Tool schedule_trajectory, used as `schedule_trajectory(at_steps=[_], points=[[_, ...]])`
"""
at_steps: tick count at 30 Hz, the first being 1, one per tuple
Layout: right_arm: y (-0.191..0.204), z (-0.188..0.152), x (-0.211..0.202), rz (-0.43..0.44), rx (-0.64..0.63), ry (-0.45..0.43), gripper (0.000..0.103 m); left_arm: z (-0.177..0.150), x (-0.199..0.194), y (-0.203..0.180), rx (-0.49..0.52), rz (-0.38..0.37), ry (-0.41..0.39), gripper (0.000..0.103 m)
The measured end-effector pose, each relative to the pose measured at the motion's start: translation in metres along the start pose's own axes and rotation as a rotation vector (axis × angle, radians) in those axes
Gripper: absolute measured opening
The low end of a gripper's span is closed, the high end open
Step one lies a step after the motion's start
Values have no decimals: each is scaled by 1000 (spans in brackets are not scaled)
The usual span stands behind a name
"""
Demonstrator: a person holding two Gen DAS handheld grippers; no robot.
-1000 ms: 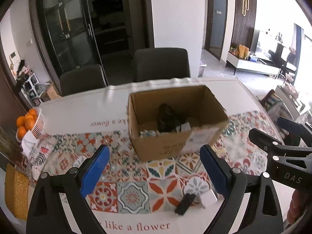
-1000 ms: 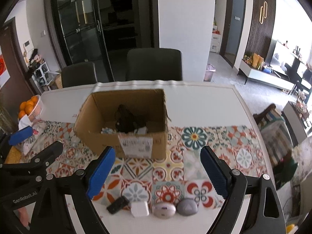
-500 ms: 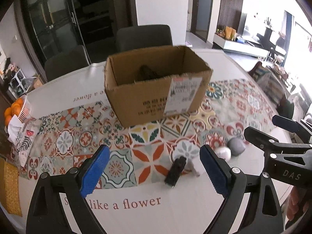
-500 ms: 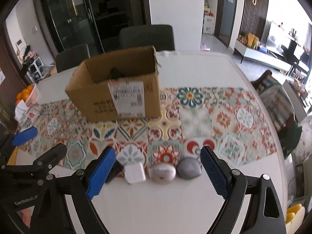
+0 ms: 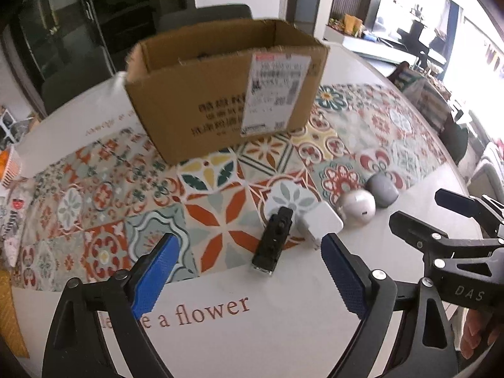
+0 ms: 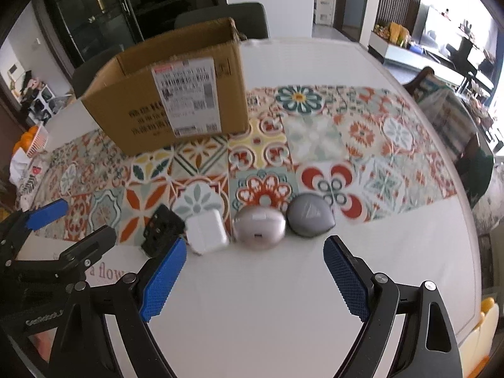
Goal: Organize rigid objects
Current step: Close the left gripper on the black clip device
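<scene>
Four small items lie in a row at the patterned runner's near edge: a black rectangular device (image 5: pixel 272 242) (image 6: pixel 160 234), a white square case (image 5: pixel 319 223) (image 6: pixel 206 231), a pinkish oval case (image 5: pixel 359 208) (image 6: pixel 260 226) and a grey rounded case (image 5: pixel 381 187) (image 6: pixel 308 219). Behind them stands an open cardboard box (image 5: pixel 220 94) (image 6: pixel 176 94), its inside hidden. My left gripper (image 5: pixel 249 241) (image 6: pixel 75 226) hangs over the black device. Its jaws are closing and the pads touch nothing. My right gripper (image 6: pixel 255 245) (image 5: pixel 425 211) is open just in front of the oval case, holding nothing.
A tiled runner (image 5: pixel 220 189) crosses the round white table (image 6: pixel 252 299). A basket of oranges (image 6: pixel 31 135) sits at the far left edge. Dark chairs (image 5: pixel 204 15) stand behind the box. A person's hand (image 5: pixel 475 330) grips the right tool.
Both grippers have come down and closer to the row of small items. The box now shows only its side, and its contents have dropped out of sight.
</scene>
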State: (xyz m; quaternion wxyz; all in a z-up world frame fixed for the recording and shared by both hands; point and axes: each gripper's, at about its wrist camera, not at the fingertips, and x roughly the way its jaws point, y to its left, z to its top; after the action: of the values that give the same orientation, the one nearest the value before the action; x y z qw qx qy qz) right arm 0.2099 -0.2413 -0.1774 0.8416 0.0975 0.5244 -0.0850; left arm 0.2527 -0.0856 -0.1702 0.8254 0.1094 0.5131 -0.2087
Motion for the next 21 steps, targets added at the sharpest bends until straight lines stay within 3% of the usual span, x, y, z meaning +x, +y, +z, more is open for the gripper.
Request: schedule_trajectory(at_steps=[8, 16, 21], points=[[-5, -15, 32, -41, 40, 93, 89, -10, 47, -4, 37, -58, 111, 78], [-9, -24, 55, -53, 68, 155, 89, -12, 77, -10, 70, -93, 157, 61], [-10, -27, 62, -60, 74, 169, 89, -11, 91, -15, 91, -106, 184, 56]])
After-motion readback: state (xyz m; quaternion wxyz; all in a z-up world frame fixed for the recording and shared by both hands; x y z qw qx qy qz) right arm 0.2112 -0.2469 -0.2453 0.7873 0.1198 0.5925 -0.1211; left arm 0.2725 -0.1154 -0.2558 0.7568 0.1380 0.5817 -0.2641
